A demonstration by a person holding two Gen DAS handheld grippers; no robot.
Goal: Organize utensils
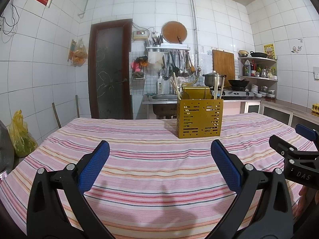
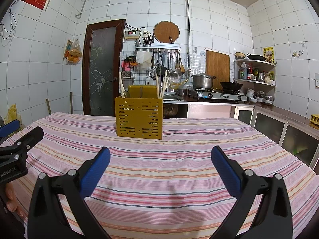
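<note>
Left gripper [image 1: 159,149] spread wide, nothing between its blue pads [image 1: 93,167], hovering over the striped tablecloth [image 1: 139,159]; right gripper [image 2: 160,153] likewise wide open and holding nothing, just beside the left one; yellow perforated utensil holder [image 1: 199,117] stands upright on the table's far half, well apart from both grippers; chopsticks [image 1: 216,86] and a pale spoon handle [image 2: 121,83] stick up from it; darker items inside possibly ladles, hard to tell.
</note>
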